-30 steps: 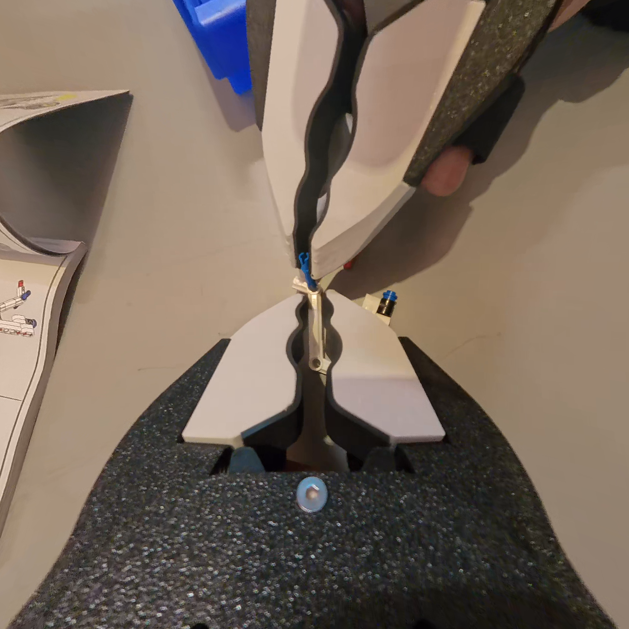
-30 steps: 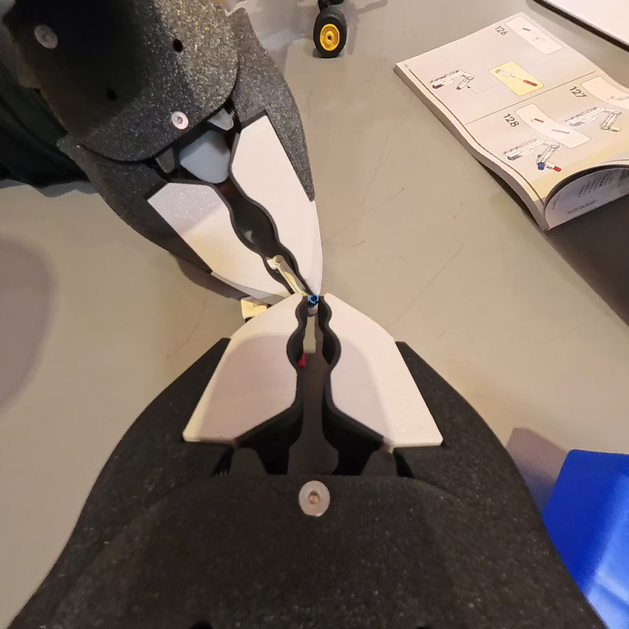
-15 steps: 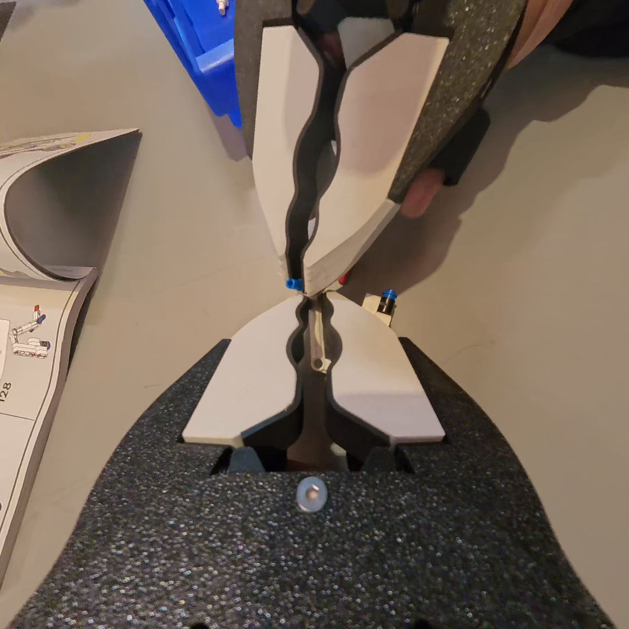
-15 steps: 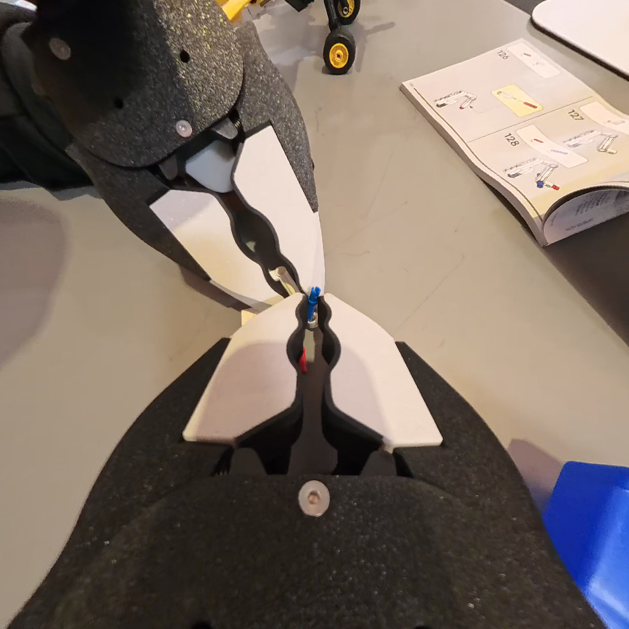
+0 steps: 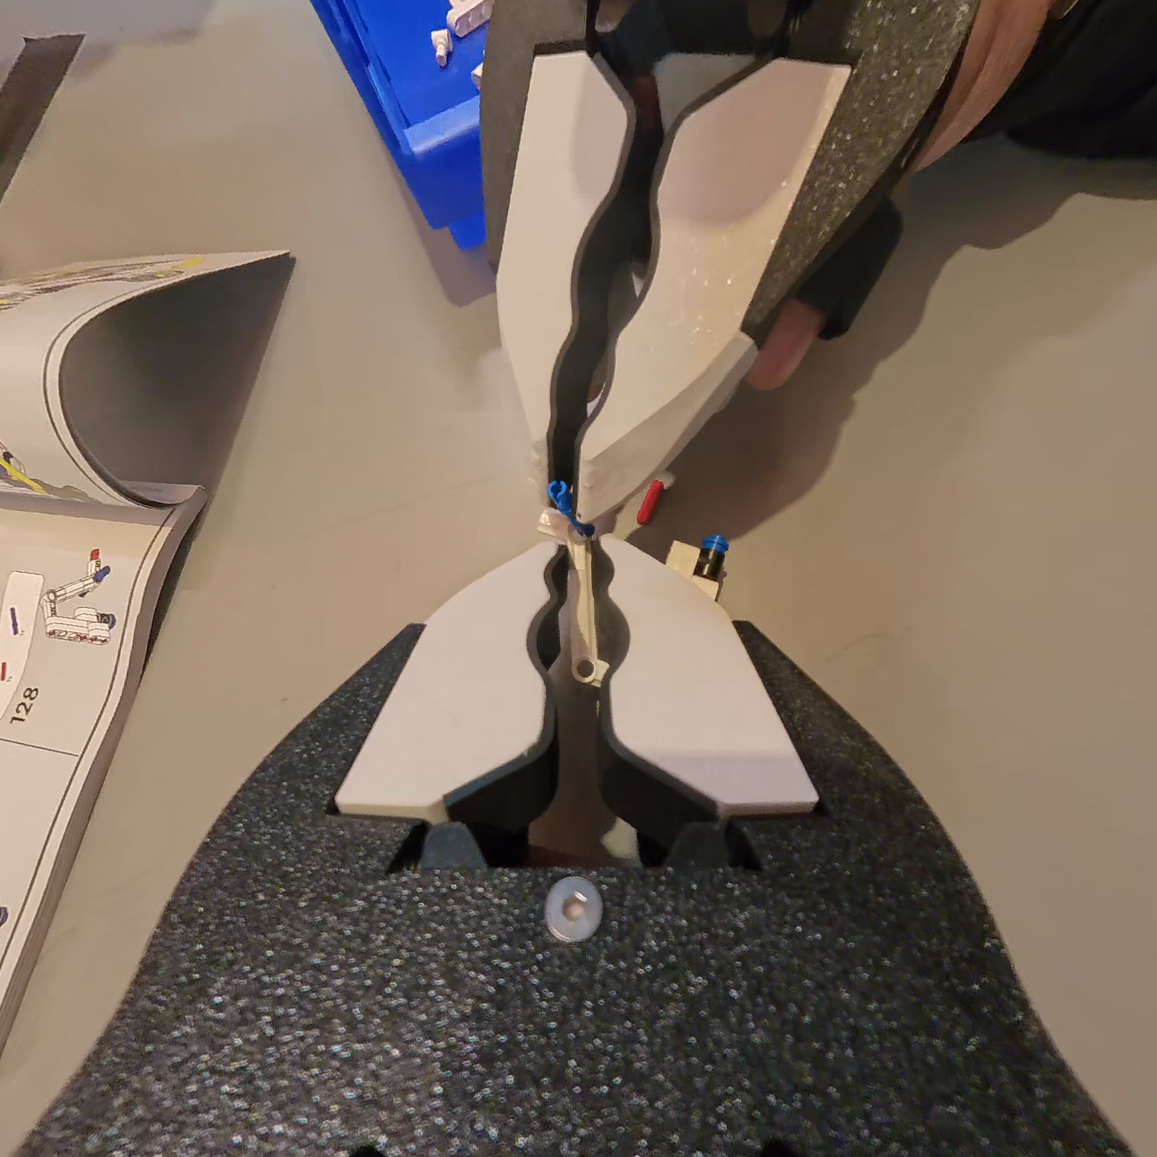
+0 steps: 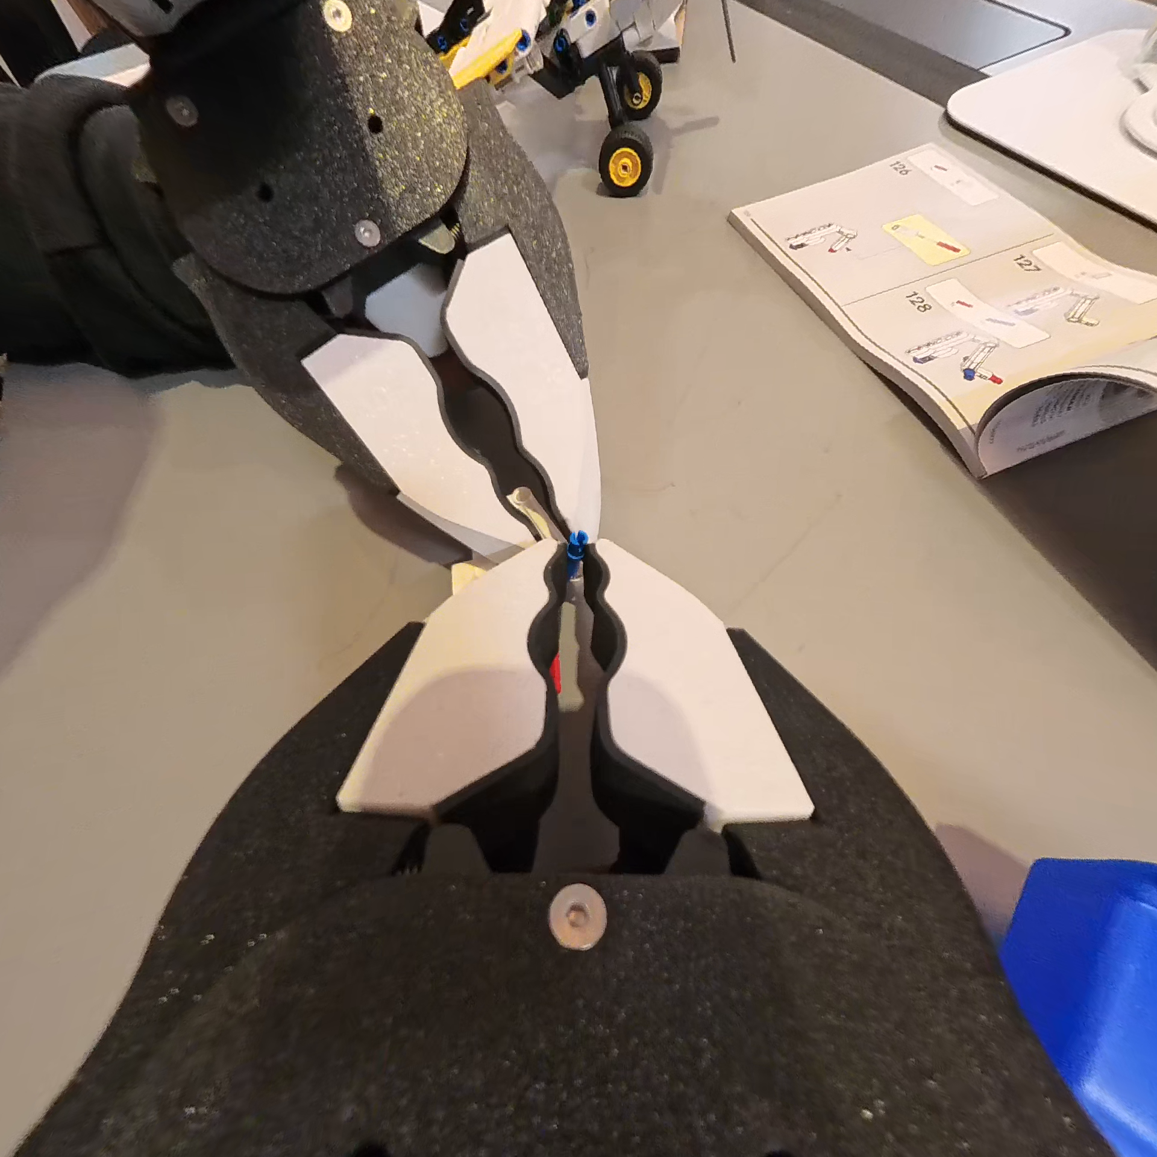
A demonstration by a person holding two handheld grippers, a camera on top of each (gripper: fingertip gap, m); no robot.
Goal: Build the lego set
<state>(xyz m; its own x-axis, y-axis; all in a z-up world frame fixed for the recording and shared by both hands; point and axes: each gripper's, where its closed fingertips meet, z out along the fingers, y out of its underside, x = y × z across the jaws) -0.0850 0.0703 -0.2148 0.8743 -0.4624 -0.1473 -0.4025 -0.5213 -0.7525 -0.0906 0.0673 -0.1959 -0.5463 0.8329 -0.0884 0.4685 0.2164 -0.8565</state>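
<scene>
My left gripper (image 5: 579,551) is shut on a thin white beam (image 5: 585,613) that lies along the gap between its pads, with its far end sticking out past the tips. My right gripper (image 6: 577,550) is shut on a small blue pin (image 6: 575,554). The two grippers meet tip to tip above the grey table (image 5: 313,375). In the left wrist view the blue pin (image 5: 561,501) lies slanted against the beam's far end. The right wrist view shows the left gripper (image 6: 573,529) with the beam (image 6: 529,510) between its fingers.
A red pin (image 5: 649,501) and a white block with a blue and black pin (image 5: 701,563) lie on the table under the tips. A blue bin (image 5: 426,94), an open instruction booklet (image 6: 939,300), a model with yellow wheels (image 6: 626,166) and a person's hand (image 5: 782,350) are nearby. Less than 4 cm separates the two grippers' tips.
The blue pin stood at the beam's end, sat off to its side half a second ago, and now leans on it again. Both grasps have stayed shut. Both views show more of the far table.
</scene>
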